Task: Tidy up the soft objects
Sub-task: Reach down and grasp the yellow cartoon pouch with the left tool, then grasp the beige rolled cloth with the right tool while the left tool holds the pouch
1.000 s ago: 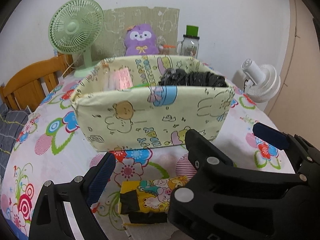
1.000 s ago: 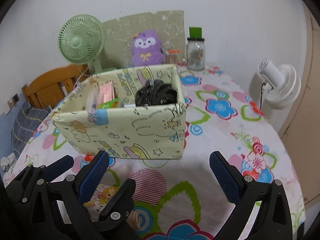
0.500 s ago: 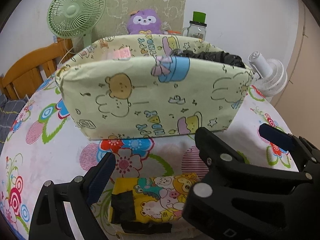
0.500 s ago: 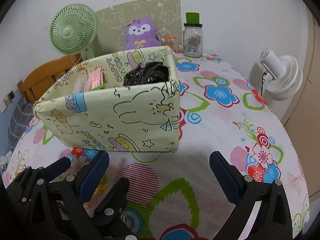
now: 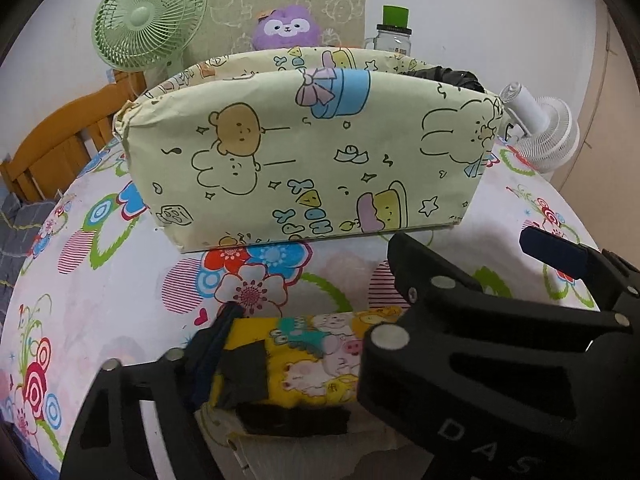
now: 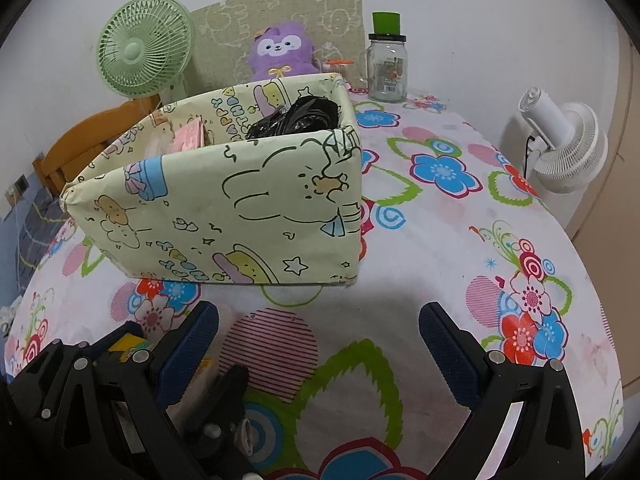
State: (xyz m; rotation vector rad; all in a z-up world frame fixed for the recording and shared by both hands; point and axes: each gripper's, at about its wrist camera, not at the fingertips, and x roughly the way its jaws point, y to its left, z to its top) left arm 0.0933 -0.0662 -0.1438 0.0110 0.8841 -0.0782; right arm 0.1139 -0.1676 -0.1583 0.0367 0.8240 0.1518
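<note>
A yellow cartoon-print soft packet (image 5: 312,360) with black patches lies on the flowered tablecloth (image 5: 100,300), in front of a pale yellow fabric box (image 5: 300,152). My left gripper (image 5: 320,332) straddles it and its jaws are closing. The left pad (image 5: 216,344) touches the packet's left end. The other finger is hidden behind my right gripper (image 5: 464,240). In the right wrist view my right gripper (image 6: 316,336) stands open over bare cloth, with a corner of the packet (image 6: 128,346) at its left. The box (image 6: 240,208) holds a crumpled black bag (image 6: 296,118) and a pink packet (image 6: 188,138).
Behind the box stand a green fan (image 5: 148,16), a purple plush (image 5: 286,28) and a green-lidded glass jar (image 6: 387,64). A white fan (image 6: 564,148) stands off the table's right edge. A wooden chair (image 5: 60,148) is at the left. White paper (image 5: 320,452) lies under the packet.
My left gripper's left finger has swung inward to the packet's left end. Both views have drawn closer to the box and lower. The right gripper's jaws have kept their width.
</note>
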